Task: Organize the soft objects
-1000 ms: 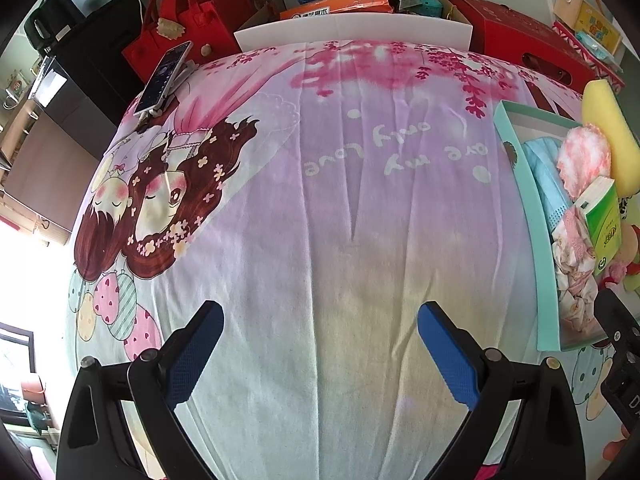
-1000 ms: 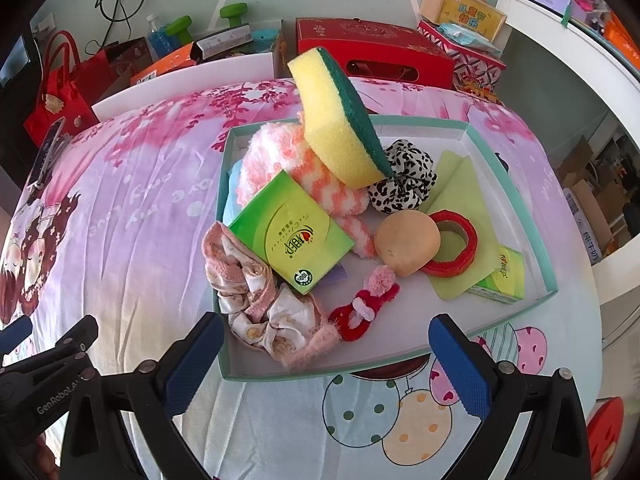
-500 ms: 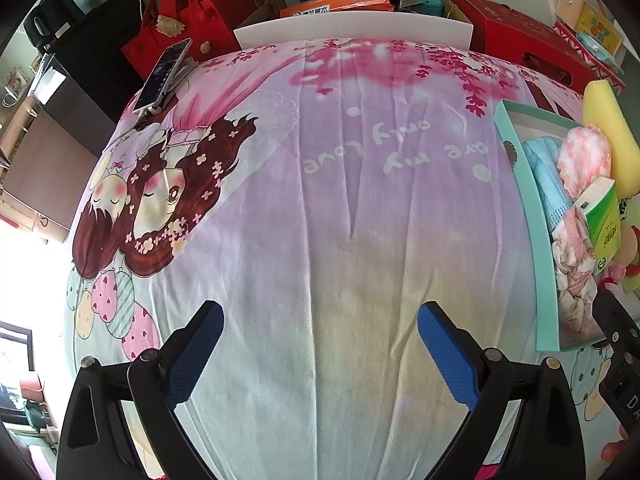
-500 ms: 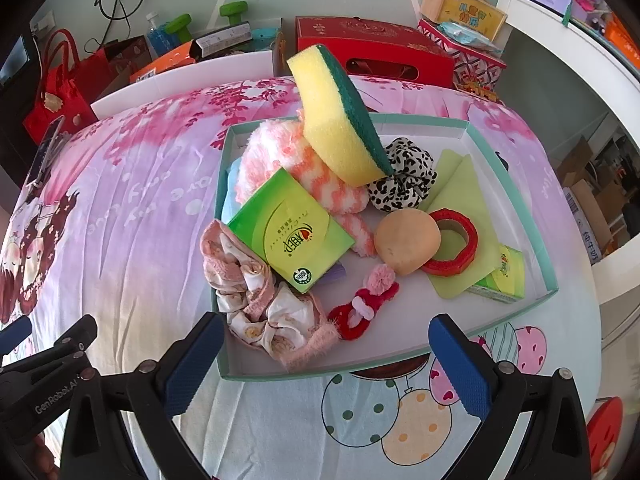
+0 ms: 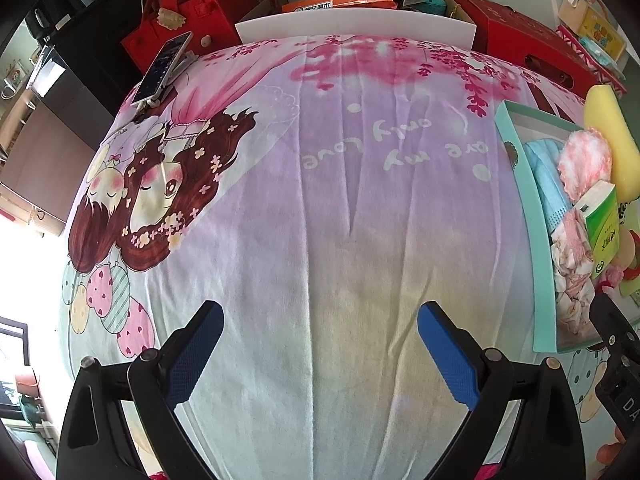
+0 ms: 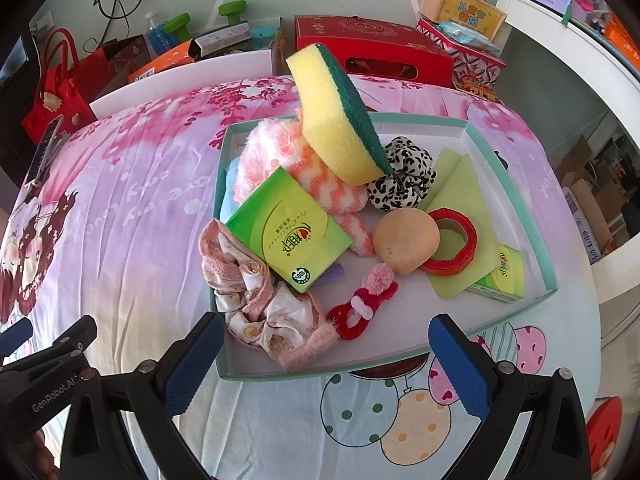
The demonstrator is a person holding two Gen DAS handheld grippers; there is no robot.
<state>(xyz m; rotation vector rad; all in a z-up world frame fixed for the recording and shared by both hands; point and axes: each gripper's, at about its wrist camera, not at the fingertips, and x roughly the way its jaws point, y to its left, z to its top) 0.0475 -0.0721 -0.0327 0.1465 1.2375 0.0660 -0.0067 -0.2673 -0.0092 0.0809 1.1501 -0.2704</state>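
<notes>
A teal-rimmed tray [image 6: 516, 184] on the bed holds a pile of soft things. A yellow and green sponge [image 6: 340, 120] leans on a pink fluffy cloth [image 6: 276, 152]. Beside them lie a spotted scrunchie [image 6: 404, 180], a green tissue pack [image 6: 288, 232], a beige round bun-like thing [image 6: 404, 240], a red ring [image 6: 456, 240], a pale floral scrunchie [image 6: 256, 300] and a red-pink plush hair tie [image 6: 364, 304]. My right gripper [image 6: 326, 364] is open just before the tray's near rim. My left gripper [image 5: 320, 348] is open over bare sheet, with the tray [image 5: 520, 208] at its right.
A phone [image 5: 162, 68] lies at the bed's far left corner. Red bags [image 5: 180, 24], boxes [image 6: 372, 52] and green dumbbells [image 6: 232, 10] stand on the floor beyond the bed. A white shelf [image 6: 568, 64] is at the right. A second green pack [image 6: 504, 272] lies in the tray's right corner.
</notes>
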